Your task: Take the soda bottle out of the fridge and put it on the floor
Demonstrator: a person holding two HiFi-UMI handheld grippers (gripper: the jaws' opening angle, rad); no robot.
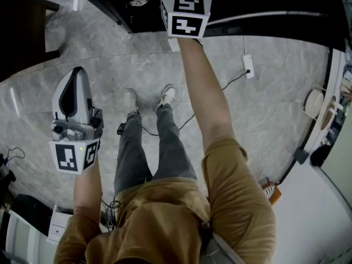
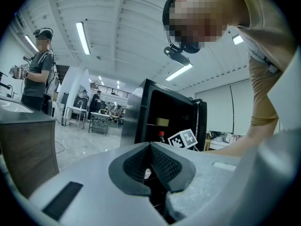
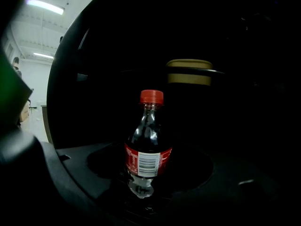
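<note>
Right gripper (image 3: pixel 142 197) spread either side of the soda bottle (image 3: pixel 146 142) in the fridge (image 2: pixel 151 111), left gripper (image 2: pixel 151 172) pressed together empty: close squarely on the label (image 3: pixel 148 163), then lift straight out.

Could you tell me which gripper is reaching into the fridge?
The right gripper, with the soda bottle before it; the left gripper hangs aside, fingers together.
</note>
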